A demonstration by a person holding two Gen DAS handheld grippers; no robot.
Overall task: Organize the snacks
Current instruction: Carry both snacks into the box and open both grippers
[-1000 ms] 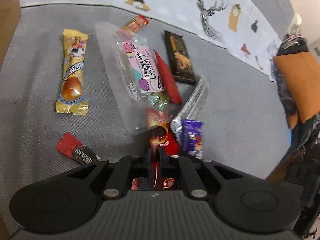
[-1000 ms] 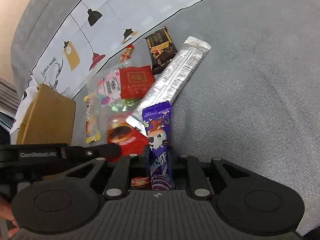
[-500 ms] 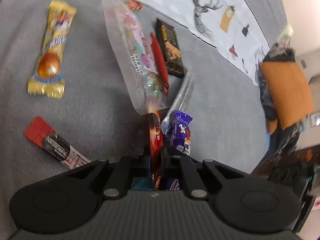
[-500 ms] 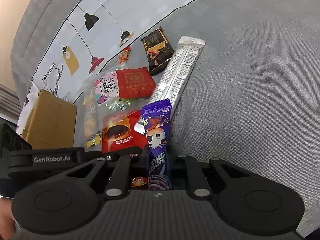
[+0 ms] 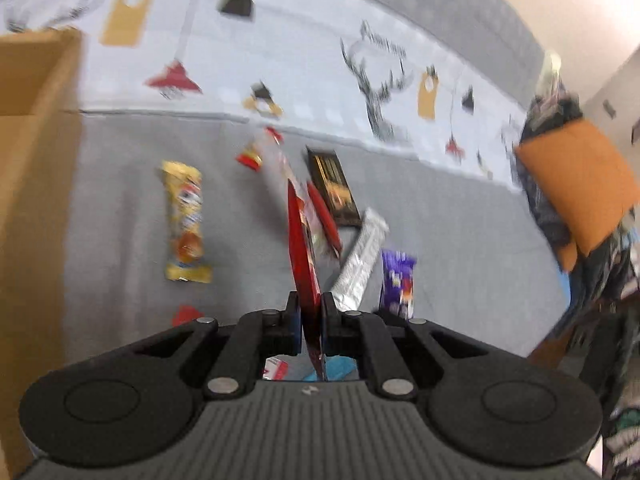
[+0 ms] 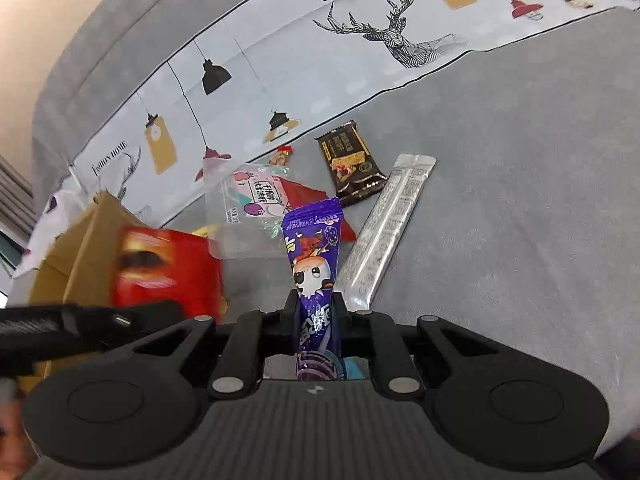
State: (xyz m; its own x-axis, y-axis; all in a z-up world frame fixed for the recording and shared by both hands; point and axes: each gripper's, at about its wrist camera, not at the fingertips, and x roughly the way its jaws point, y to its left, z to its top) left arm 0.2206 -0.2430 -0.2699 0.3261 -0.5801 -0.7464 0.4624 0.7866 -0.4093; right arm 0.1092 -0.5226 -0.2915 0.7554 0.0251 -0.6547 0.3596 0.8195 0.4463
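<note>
Both my grippers gripping

My left gripper [image 5: 307, 312] has its jaws clamped on a thin red packet [image 5: 302, 248]; my right gripper [image 6: 316, 312] pinches a purple cartoon wrapper [image 6: 314, 256].

Glossy foil purple packet [image 6: 314, 256], matt woven grey sofa [image 6: 520, 220], brown cardboard box [image 5: 36, 200]

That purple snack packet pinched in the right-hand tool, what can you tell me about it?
The purple packet is a long, glossy plastic wrapper printed with a white cartoon face and bright lettering, its crimped top edge pointing away from the camera. It stands lengthwise between the fingers of the right gripper, which press on its lower part; its bottom end sticks out behind them. It looks lifted off the grey sofa seat, touching nothing else that shows. It looks sealed and full.
</note>
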